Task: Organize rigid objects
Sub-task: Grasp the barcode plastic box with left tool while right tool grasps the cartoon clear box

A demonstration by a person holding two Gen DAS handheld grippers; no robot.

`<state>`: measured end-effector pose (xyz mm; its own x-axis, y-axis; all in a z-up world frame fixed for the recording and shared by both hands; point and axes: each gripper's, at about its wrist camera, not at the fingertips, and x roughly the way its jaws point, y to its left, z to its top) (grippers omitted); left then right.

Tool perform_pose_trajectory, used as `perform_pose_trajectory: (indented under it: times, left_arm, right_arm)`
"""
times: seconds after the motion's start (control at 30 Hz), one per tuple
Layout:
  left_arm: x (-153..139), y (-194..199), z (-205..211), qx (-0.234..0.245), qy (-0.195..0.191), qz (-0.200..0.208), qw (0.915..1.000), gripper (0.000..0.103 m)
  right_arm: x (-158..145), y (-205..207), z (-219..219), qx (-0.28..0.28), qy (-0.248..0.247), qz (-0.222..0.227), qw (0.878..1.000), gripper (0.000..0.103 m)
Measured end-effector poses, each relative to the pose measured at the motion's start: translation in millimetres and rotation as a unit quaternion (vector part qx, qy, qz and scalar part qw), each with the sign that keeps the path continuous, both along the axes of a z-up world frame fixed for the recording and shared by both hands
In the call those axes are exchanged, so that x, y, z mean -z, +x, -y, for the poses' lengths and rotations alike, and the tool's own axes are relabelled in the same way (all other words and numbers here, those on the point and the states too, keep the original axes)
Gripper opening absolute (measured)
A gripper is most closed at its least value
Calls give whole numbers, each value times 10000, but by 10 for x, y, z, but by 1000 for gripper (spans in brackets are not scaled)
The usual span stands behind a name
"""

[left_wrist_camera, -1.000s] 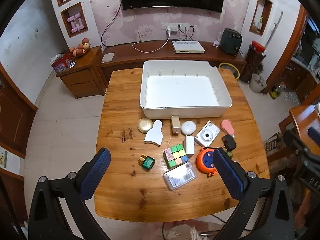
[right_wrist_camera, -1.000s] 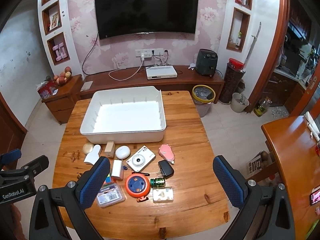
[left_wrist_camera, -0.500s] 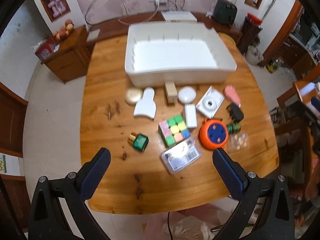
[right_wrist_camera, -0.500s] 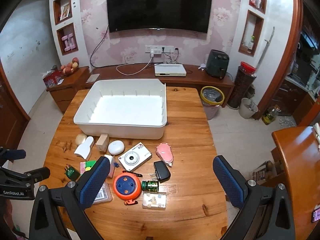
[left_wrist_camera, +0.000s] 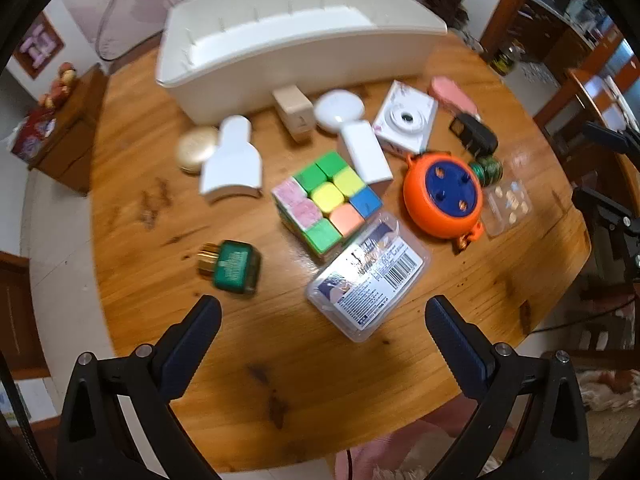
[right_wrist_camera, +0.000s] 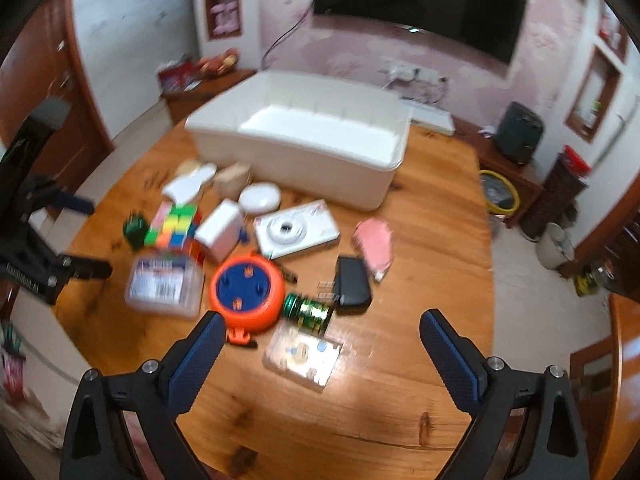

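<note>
A white bin [left_wrist_camera: 304,46] stands at the far side of the wooden table [left_wrist_camera: 280,360]; it also shows in the right wrist view [right_wrist_camera: 304,148]. In front of it lie several small objects: a colourful cube [left_wrist_camera: 326,204], a clear plastic box [left_wrist_camera: 368,276], an orange round reel [left_wrist_camera: 442,194], a green bottle [left_wrist_camera: 230,266], a white camera [left_wrist_camera: 404,122]. My left gripper [left_wrist_camera: 322,330] is open and empty, just short of the clear box. My right gripper [right_wrist_camera: 320,344] is open and empty over a small clear case [right_wrist_camera: 304,354], near the reel [right_wrist_camera: 246,294].
A black charger [right_wrist_camera: 352,286], a pink case [right_wrist_camera: 374,246], a green spool [right_wrist_camera: 306,310], a white block [right_wrist_camera: 222,230] and a white dome [right_wrist_camera: 260,198] also lie on the table. A bin [right_wrist_camera: 498,196] and cabinets stand on the floor to the right.
Both grippers have dropped lower and closer to the table. The left one now hangs near the clear box and cube; the right one has swung left toward the reel and small case.
</note>
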<state>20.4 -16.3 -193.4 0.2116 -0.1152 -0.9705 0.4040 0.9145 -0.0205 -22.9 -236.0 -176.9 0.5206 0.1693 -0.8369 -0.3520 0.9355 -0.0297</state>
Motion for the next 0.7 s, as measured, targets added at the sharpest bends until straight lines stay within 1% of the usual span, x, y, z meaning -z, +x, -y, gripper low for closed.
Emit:
perform_pose_trajectory:
  times: [0.03, 0.2, 0.27, 0.33, 0.4, 0.47, 0.57, 0.7]
  left_arm:
    - [50, 8, 14, 76, -33, 8, 10000, 102]
    - [233, 51, 112, 567, 45, 87, 9983, 102]
    - [300, 76, 146, 747, 84, 21, 9972, 102]
    - [359, 95, 182, 923, 113, -37, 9957, 102]
    - [399, 97, 221, 1112, 193, -15, 9936, 102]
    - [435, 104, 257, 1255, 298, 16, 9916, 102]
    - [491, 149, 287, 1365, 395, -39, 9898, 102]
    - [537, 213, 361, 1508, 345, -159, 9878, 102]
  right_arm:
    - [64, 1, 5, -77, -4, -54, 10000, 98]
    - [353, -14, -12, -501, 0, -280, 9984, 97]
    - [458, -28, -58, -813, -136, -299, 9961, 93]
    - [561, -32, -109, -1130, -315, -349, 9925, 91]
    - [653, -30, -148, -1365, -492, -363, 9887, 90]
    - [749, -17, -172, -1556, -590, -455, 9850, 85]
    - [839, -8, -189, -1779, -690, -484, 9804, 82]
    - [876, -6, -193, -2026, -758, -460, 9752, 82]
